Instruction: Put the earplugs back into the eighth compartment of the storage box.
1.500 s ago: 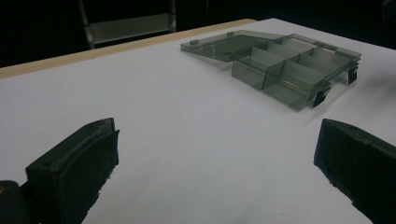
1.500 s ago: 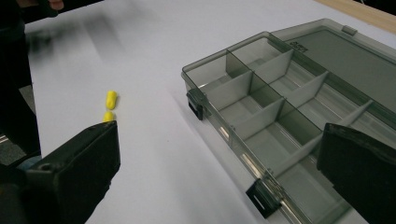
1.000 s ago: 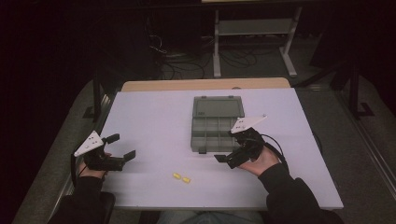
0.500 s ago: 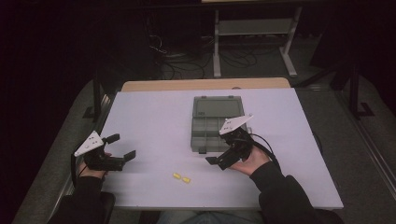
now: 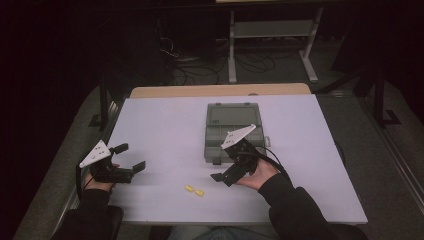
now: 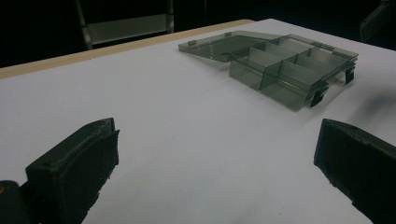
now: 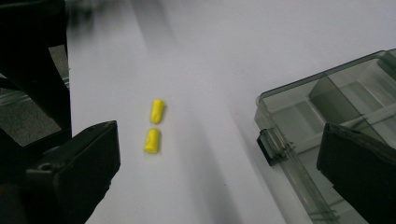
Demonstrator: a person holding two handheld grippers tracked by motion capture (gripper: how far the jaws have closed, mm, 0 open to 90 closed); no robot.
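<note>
Two small yellow pieces lie side by side near the table's front edge; the right gripper view has them just ahead of the jaws. A grey clear compartment box lies open mid-table with its lid flat on the far side. My right gripper is open, held between the box's front edge and the yellow pieces and pointing left toward them. In its own view the right gripper holds nothing, and the box is at the right. My left gripper rests open and empty at the front left, facing the box.
The white tabletop has bare room between the two grippers and left of the box. A wooden strip runs along the far edge. Beyond it, a metal stand and cables lie on the dark floor.
My right gripper has moved left and nearer, from over the box's front toward the yellow pieces. The left gripper has stayed put.
</note>
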